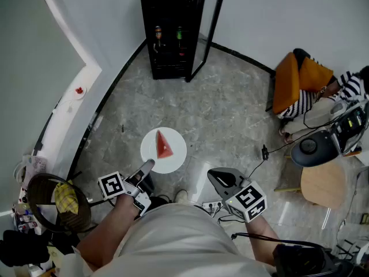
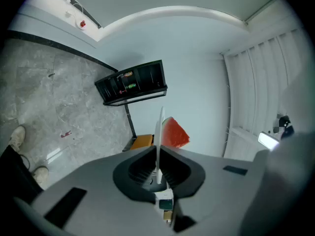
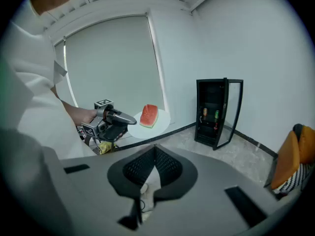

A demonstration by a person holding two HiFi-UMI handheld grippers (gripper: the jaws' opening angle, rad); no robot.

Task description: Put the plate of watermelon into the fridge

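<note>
Pinching the rim of the white plate [image 1: 176,154], the left gripper [image 1: 147,167] has its jaws pressed onto the lower-left edge. The plate juts out from the jaws toward the upper right of the head view, level and in the air above the stone floor [image 1: 230,114]. In the left gripper view the plate [image 2: 159,132] shows edge-on as a thin white line rising straight out between the closed jaws. The watermelon [image 2: 173,133] sits just to the right of that line.

The right gripper [image 1: 214,175] hangs at the lower middle of the head view, just right of the plate and not touching it. Its jaws are pressed together on nothing.

The fridge [image 1: 170,30] stands at the upper middle of the frame, well apart from the plate and almost straight up the picture from it. Its glass door [image 1: 209,30] is swung wide to the right, so the opening faces down the frame toward the plate. The coming move is therefore likely a straight carry up the frame, and the left gripper is the one placed to make it.

The plate is round, so it has no long axis of its own. The watermelon [image 1: 164,145] is a wedge whose long axis runs nearly up and down the frame. Its narrow tip points up toward the fridge, and its broad end lies nearer the left gripper.
</note>
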